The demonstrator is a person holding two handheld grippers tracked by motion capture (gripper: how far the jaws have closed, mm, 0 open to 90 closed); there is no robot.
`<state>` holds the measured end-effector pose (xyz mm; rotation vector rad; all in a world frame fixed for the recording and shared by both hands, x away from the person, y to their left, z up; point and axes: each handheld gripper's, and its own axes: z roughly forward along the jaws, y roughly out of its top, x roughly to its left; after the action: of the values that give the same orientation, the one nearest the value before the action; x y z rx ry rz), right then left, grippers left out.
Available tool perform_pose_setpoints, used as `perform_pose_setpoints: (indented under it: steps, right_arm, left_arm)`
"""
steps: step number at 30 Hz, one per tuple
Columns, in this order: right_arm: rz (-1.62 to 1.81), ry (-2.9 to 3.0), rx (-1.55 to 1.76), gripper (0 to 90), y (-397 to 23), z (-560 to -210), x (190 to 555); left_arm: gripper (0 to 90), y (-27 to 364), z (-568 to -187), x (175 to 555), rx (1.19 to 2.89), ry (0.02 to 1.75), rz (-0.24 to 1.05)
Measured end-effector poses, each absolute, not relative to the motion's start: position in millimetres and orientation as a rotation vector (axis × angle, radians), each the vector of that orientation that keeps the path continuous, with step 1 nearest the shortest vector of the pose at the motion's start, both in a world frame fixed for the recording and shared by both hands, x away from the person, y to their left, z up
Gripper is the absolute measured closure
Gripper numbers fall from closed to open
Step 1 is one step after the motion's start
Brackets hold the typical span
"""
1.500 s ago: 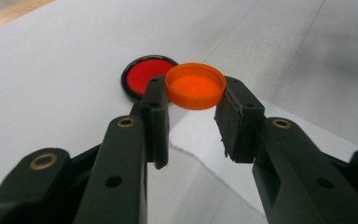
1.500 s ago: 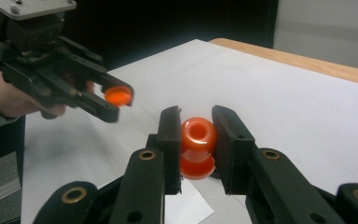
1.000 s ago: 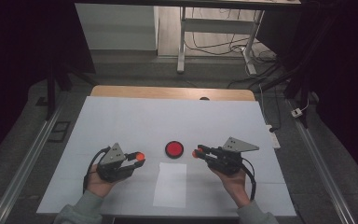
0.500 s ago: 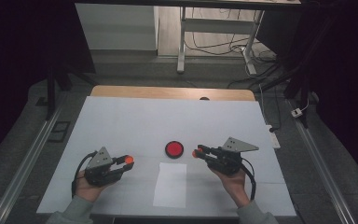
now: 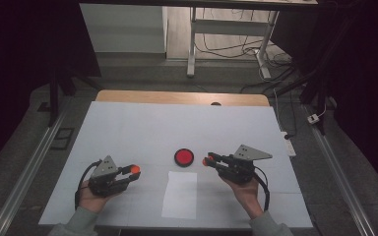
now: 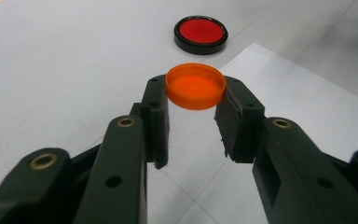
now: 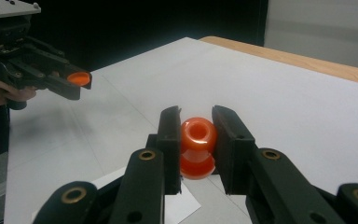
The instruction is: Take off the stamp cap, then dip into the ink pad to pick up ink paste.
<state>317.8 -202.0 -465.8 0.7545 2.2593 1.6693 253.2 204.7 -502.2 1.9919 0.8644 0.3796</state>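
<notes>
on a white counter (image 5: 142, 123), the left hand-held gripper (image 5: 130, 174), down and left of a red disc in a black rim (image 5: 183, 157), clamps an orange cap (image 6: 195, 85) by its edges between narrowly parted jaws. a white sheet of paper (image 5: 179, 194) lies just below the disc. just right of the disc, the right hand-held gripper (image 5: 207, 160) grips a small orange spool-shaped piece (image 7: 198, 146), jaws pressed against its sides.

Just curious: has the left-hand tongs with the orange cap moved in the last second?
Yes. The left tongs drew back leftward, away from the red disc.
</notes>
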Motion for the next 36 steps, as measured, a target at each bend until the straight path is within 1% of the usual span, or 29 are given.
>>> perform_pose_setpoints:
  steps: [12, 36]
  right_arm:
    - [1.665, 2.260, 0.759, 72.5, -199.4, -466.8, 319.9]
    - [1.625, 2.288, 0.761, 72.5, -181.3, -473.1, 330.5]
  left_arm:
    - [65.2, 203.7, -503.3, 253.9, 1.996, 0.861, 0.378]
    - [65.2, 202.1, -504.2, 254.3, 2.009, 0.855, 0.384]
